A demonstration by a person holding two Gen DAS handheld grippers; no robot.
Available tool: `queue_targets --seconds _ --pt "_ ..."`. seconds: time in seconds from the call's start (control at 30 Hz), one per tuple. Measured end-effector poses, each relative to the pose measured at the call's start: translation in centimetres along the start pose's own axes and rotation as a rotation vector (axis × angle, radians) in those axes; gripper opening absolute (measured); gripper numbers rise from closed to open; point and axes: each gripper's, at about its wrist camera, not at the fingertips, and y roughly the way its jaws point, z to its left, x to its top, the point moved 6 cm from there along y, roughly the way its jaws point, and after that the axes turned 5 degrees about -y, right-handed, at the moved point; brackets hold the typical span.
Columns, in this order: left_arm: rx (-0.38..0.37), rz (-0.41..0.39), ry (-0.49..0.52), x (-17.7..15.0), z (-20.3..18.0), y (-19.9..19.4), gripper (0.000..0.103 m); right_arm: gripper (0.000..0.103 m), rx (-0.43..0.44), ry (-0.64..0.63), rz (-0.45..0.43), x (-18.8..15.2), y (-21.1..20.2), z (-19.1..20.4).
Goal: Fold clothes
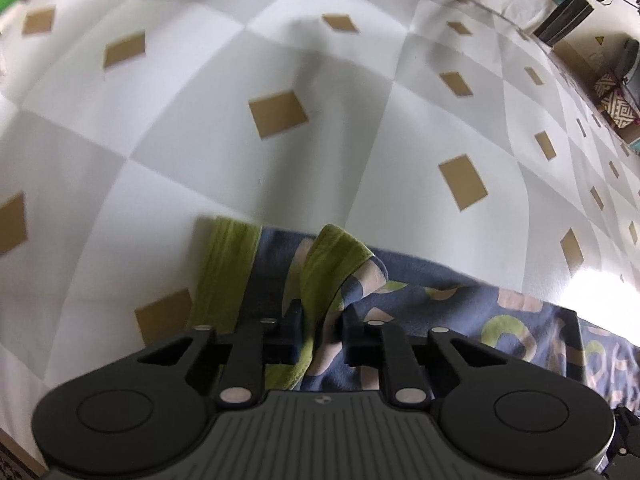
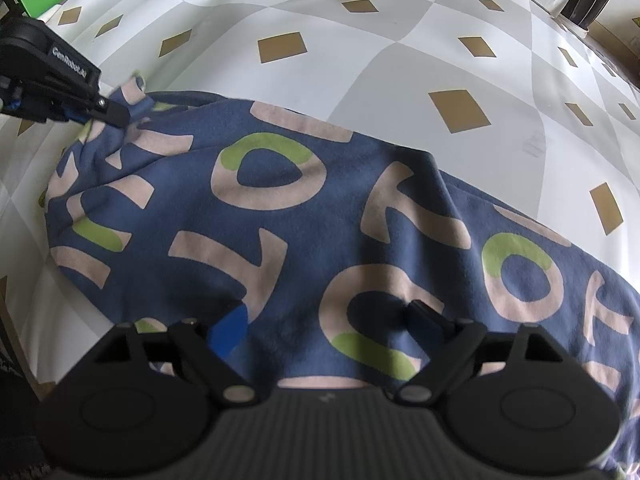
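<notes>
Cloth fills the lower part of both views: a blue garment [image 2: 280, 216] printed with pale pink and lime-green letters, spread over a surface [image 2: 360, 12] checked in white and grey with tan squares. Starting at the left, we see our left gripper [image 1: 322, 322] pressed together on a bunched fold at the garment's edge, where a lime-green band [image 1: 324, 264] rises in a ridge between the two black fingers [image 1: 294, 320]. In the right wrist view that same gripper enters from the left edge, its tip pinching the gathered corner of the garment, which is puckered there. Moving right, the fabric lies mostly flat across the surface, with a few soft creases. Our right gripper [image 2: 324, 320] stands spread wide over the garment, its fingertips [image 2: 424, 314] down at the fabric and nothing pinched between them.
</notes>
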Motion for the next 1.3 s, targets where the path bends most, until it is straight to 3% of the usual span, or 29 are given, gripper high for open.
queue_targets --seconds 0.13,0.23,0.33,0.43,0.6,0.7,0.8,0.97,1.2,1.3 --pt "0.022 -0.102 -0.024 0.8 0.3 -2.1 0.013 0.086 -0.015 0.005 -0.005 0.1 -0.1 -0.1" --pt "0.058 -0.097 -0.098 1.0 2.0 -1.9 0.013 0.086 -0.037 -0.009 -0.014 0.3 -0.2 -0.1" --pt "0.094 -0.055 -0.187 0.9 4.0 -0.6 0.02 0.086 -0.029 -0.005 -0.011 0.2 -0.1 -0.2" --pt "0.059 -0.028 -0.303 1.3 5.8 0.1 0.025 0.086 -0.02 0.003 -0.008 0.2 -0.1 -0.3" --pt "0.082 -0.052 -0.327 2.3 6.7 -0.8 0.042 0.086 -0.015 0.008 -0.008 0.1 -0.1 -0.4" --pt "0.059 -0.084 -0.347 3.1 7.4 -1.8 0.049 0.086 -0.012 0.01 -0.008 0.1 -0.1 -0.4" --pt "0.061 -0.1 -0.344 3.3 7.5 -2.5 0.05 0.086 -0.017 0.014 -0.015 0.3 -0.3 -0.6" --pt "0.063 -0.06 -0.304 2.8 6.2 -2.0 0.051 0.086 0.017 0.09 -0.08 1.1 -1.5 -2.2" --pt "0.058 -0.052 -0.151 2.9 2.2 -1.6 0.051 0.085 0.034 0.204 -0.083 1.3 -1.3 -3.9" --pt "0.022 -0.047 -0.118 2.9 0.7 -1.6 0.055 0.085 0.047 0.226 -0.113 1.7 -1.7 -4.4"
